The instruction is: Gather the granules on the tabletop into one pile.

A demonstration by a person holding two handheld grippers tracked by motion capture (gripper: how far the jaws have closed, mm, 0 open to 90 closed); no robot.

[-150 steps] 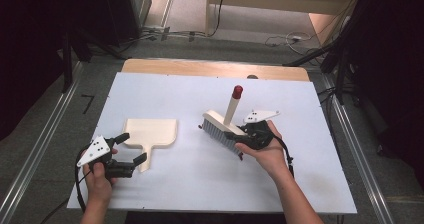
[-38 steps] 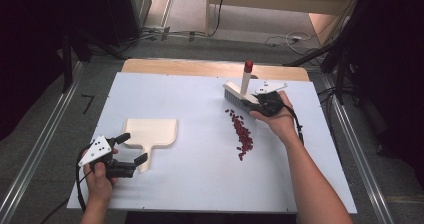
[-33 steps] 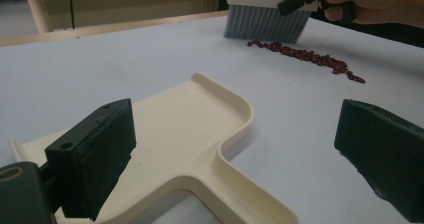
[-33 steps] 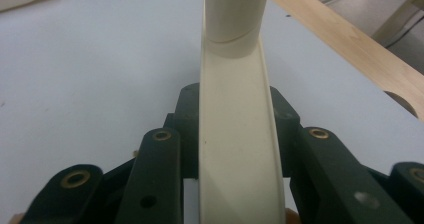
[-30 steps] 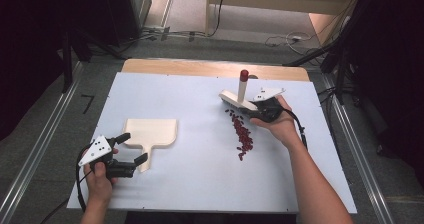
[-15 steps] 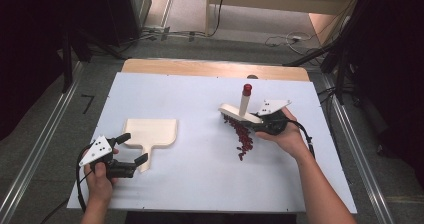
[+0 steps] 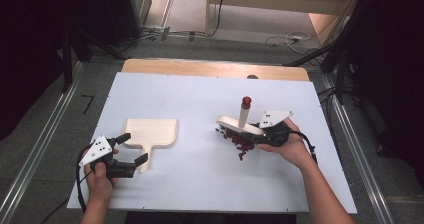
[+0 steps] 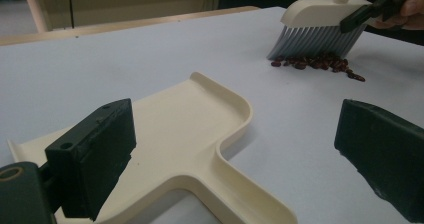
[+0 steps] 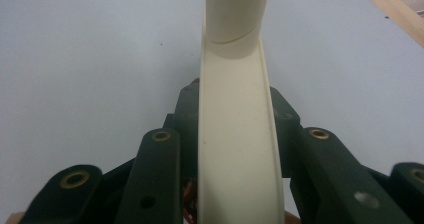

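We've got the right tongs [image 7: 255, 136] clamped on the head of the cream plastic hand brush with grey bristles and a red-capped handle [image 7: 239, 124]; in the right gripper view the jaws press both sides of it. Bristles sit on the scatter of dark red beans [image 7: 239, 140], right of centre on the white tabletop [image 7: 200, 184]. Left tongs [image 7: 131, 151] are wide open, nothing gripped, jaws either side of the handle of the cream plastic dustpan [image 7: 150, 133], which lies flat, well apart from the beans, its open edge facing away from us. To do this sweep well, we reckon: keep bristles flat on the surface, short light strokes twd the pan so beans roll as one bunch w/o flicking. Close left tongs on the pan handle first & turn its lip twd the pile, held down
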